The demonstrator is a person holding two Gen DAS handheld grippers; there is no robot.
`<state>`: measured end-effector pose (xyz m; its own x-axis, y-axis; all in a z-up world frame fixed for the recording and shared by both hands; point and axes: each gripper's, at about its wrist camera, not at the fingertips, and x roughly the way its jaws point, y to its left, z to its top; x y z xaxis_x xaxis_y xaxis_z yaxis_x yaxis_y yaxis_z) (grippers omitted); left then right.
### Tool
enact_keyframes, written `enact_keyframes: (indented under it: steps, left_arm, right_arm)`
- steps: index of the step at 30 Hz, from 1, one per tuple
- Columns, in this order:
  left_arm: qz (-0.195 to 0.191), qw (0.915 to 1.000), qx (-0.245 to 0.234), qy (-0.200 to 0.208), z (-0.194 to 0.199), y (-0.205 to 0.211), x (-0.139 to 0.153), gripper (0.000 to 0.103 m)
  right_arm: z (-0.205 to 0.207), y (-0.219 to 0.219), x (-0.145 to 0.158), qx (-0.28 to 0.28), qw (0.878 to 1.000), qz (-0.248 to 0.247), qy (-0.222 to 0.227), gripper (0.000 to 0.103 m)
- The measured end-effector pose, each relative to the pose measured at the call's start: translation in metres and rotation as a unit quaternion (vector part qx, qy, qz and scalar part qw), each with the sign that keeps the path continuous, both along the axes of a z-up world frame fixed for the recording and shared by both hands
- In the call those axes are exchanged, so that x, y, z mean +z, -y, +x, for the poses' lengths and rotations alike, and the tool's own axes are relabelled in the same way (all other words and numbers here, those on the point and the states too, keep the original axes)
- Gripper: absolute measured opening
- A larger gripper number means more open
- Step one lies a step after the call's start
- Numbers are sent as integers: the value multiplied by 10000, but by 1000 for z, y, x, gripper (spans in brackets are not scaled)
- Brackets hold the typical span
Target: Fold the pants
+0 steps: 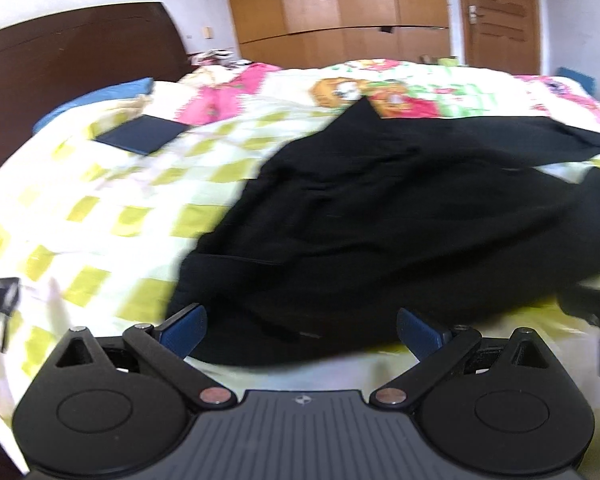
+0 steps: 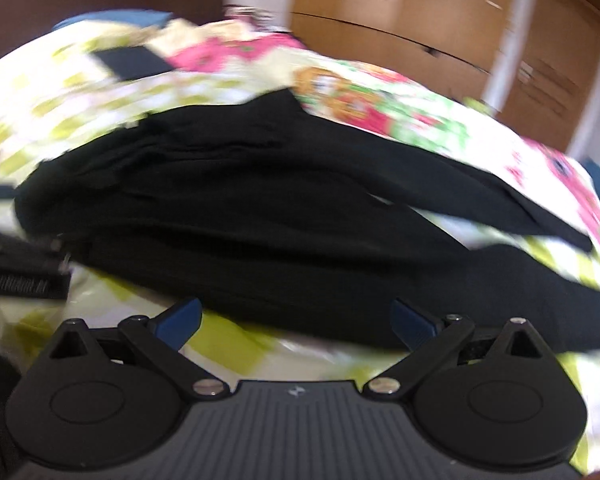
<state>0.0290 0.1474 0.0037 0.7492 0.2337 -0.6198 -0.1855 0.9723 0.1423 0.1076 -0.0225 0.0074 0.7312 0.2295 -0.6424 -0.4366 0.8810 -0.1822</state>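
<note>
Black pants lie spread on the bed, both grippers empty.

Left wrist view: the left gripper has its jaws spread wide, nothing between them, just short of the near edge of the pants, which lie rumpled on the checked quilt; a dark folded item lies well apart.
Right wrist view: the right gripper is likewise spread and empty, at the pants' near edge.

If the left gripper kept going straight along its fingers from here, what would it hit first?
Most likely the black pants. The left gripper is open, nothing between its fingers, and the near edge of the dark fabric lies directly ahead on the bedspread. Blur makes depth uncertain; angled lower, it could touch bedding first.
</note>
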Motion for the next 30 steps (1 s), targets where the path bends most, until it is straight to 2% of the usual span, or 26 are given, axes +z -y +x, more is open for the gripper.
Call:
enact_keyframes:
  steps: [5, 9, 10, 11, 15, 16, 17, 18, 21, 24, 30]
  left_arm:
    - [146, 9994, 319, -7, 19, -37, -7, 103]
    - [152, 9995, 215, -174, 33, -54, -16, 102]
    - [207, 9993, 134, -272, 38, -55, -20, 88]
    - [215, 9991, 42, -374, 40, -56, -22, 80]
    - [106, 9983, 40, -573, 47, -68, -21, 59]
    - [36, 9983, 148, -565, 45, -74, -18, 48]
    - [-79, 9980, 279, -560, 43, -83, -15, 44]
    - [-275, 9975, 362, -532, 41, -93, -12, 41]
    - [-1016, 9927, 511, -399, 38, -119, -12, 39]
    - [-1042, 9922, 637, -261, 35, -122, -12, 38]
    - [-1285, 9874, 926, -72, 11, -145, -8, 37]
  right_arm:
    - [17, -41, -12, 832, 9962, -227, -119, 99]
    - [29, -62, -24, 1338, 9900, -367, -249, 99]
    - [31, -63, -25, 1435, 9886, -358, -289, 96]
    - [33, -64, -27, 1519, 9872, -355, -338, 95]
    - [46, -74, -29, 1677, 9834, -370, -584, 83]
    - [49, -75, -30, 1733, 9822, -361, -631, 80]
    - [52, -75, -30, 1768, 9812, -336, -694, 77]
    - [53, -74, -30, 1796, 9801, -275, -801, 70]
    - [56, -76, -30, 1854, 9760, -62, -1144, 38]
    - [48, -92, -29, 1935, 9743, -193, -1138, 22]
    - [25, -124, -30, 2163, 9664, -233, -1369, 20]
